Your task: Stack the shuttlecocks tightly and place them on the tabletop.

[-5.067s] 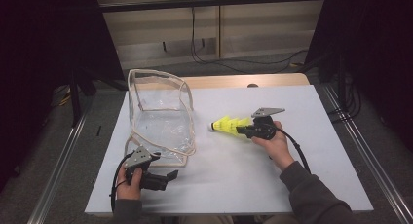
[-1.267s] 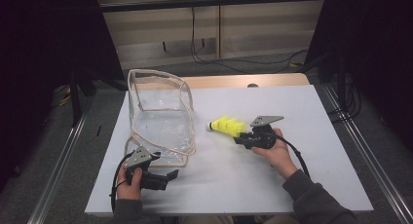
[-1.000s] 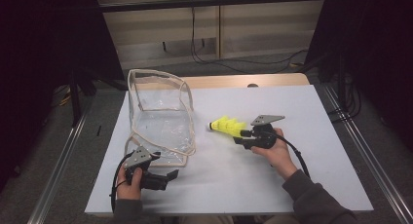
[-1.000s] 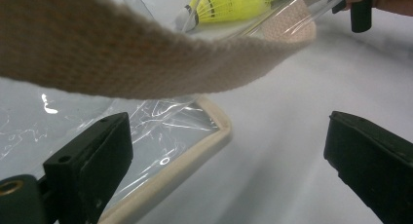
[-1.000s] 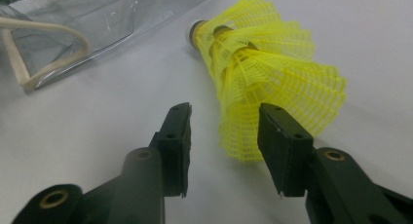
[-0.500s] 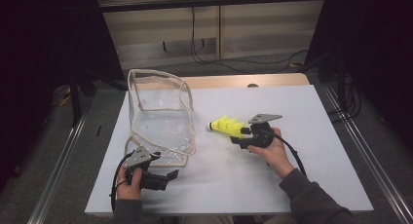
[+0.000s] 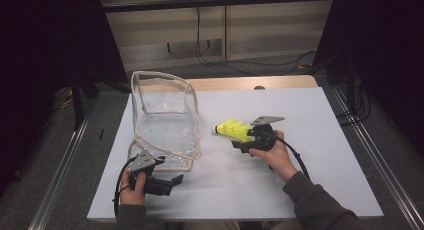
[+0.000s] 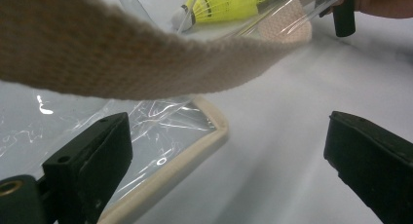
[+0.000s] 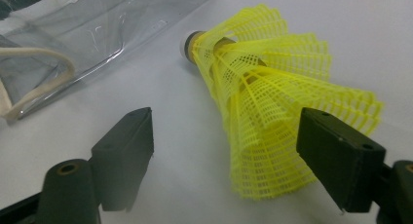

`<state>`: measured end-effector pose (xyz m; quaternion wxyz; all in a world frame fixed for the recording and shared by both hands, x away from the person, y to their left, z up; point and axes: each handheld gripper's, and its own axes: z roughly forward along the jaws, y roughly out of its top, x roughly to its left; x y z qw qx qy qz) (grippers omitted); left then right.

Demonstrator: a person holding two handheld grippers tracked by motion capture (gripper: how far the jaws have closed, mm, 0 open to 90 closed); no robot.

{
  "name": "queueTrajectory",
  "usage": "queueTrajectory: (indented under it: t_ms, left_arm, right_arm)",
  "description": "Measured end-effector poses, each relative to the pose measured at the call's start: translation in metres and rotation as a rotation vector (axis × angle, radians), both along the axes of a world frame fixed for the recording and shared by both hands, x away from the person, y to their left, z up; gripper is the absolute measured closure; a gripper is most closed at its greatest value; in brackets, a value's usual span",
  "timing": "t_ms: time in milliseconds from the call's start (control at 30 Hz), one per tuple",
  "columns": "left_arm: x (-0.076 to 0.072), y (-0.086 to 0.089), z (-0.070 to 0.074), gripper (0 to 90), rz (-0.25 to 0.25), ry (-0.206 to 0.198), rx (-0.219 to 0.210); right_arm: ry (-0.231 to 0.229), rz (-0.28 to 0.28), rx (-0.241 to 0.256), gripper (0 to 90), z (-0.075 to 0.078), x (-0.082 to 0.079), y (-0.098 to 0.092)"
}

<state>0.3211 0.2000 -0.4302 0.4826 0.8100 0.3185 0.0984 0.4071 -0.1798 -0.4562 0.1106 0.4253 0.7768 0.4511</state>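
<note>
A: Looking at the right hand-held gripper (image 7: 248,138), why is it parked right behind the yellow shuttlecock (image 7: 232,130)?

B: Its jaws stand wide, one on each side of the plastic skirt, and neither is closed on it in the right gripper view. The shuttlecock (image 9: 272,121) lies on its side on the white bench (image 7: 320,120), cork end pointing left toward the clear bag (image 7: 165,122). I judge the person is lining up a grasp, or has just let go.

A: And the left hand-held gripper (image 7: 172,180)?

B: Also wide, holding nothing. It sits at the near left, just beside the bag's near corner. In the left gripper view the beige trim (image 8: 165,175) runs between the jaws and a woven strap (image 8: 122,63) crosses above. It is probably waiting to pinch the edge so the bag stays open.

A: What differs from earlier?

B: Very little. Across five seconds the shuttlecock has drifted slightly left, closer to the bag, with the right hand following. The left hand and the bag keep their places.
</note>
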Motion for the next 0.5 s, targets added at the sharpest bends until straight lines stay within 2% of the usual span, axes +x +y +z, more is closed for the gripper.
queueTrajectory:
  t_ms: [233,500]
  left_arm:
    - [0.0001,0.0,0.0,3.7,0.0,0.001,-0.002]
    - [0.0,0.0005,0.0003,3.7,0.001,0.0,-0.004]
  right_arm:
    - [0.017,-0.017,0.021,14.7,-0.0017,0.0021,0.0029]
    - [0.011,-0.016,-0.013,15.1,-0.0001,0.0044,0.0103]
